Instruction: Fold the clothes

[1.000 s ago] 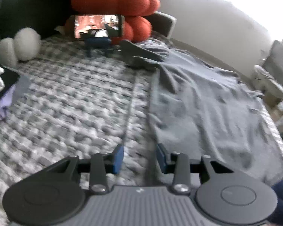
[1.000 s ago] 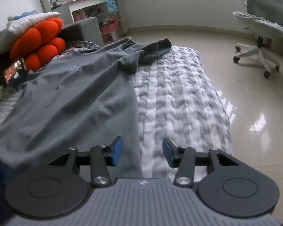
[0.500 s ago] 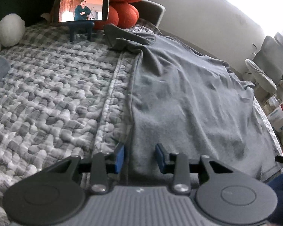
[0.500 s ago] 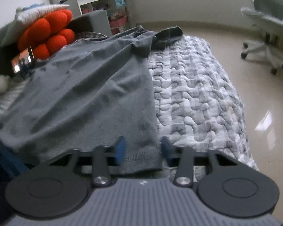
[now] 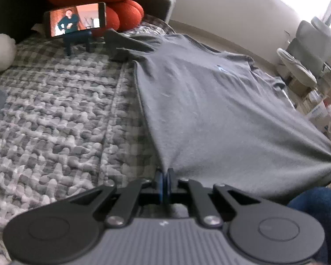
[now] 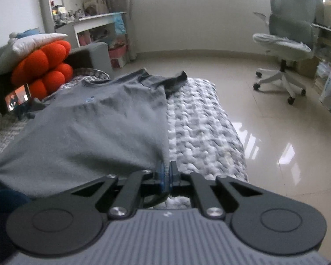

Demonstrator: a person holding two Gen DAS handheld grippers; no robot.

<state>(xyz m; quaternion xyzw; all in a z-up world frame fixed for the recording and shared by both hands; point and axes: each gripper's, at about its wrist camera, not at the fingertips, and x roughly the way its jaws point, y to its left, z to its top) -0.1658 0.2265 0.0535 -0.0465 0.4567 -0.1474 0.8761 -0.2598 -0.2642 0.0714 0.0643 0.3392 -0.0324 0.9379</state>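
We have the left gripper pinched tight on the near hem corner of the grey T-shirt, its jaws having just closed with the cloth between them; from that pinch the fabric fans away toward twelve and two o'clock, pulled taut, with creases running into the blue pads; over on the other side our right gripper is likewise clamped on the shirt's opposite hem corner, jaws just drawn together on the fabric, the shirt spreading off to ten and eleven o'clock; the far end of the garment, collar and sleeves, lies on the grey-and-white quilted bedcover toward twelve; in the left view the shirt's long edge runs from the pads up to about eleven o'clock, with open bedcover from seven round to eleven; a phone on a stand sits at eleven, just beside the near sleeve, red cushions behind it; in the right view bare bedcover lies at one o'clock, then the bed's edge and shiny floor out to three; an office chair stands well apart at one to two o'clock.
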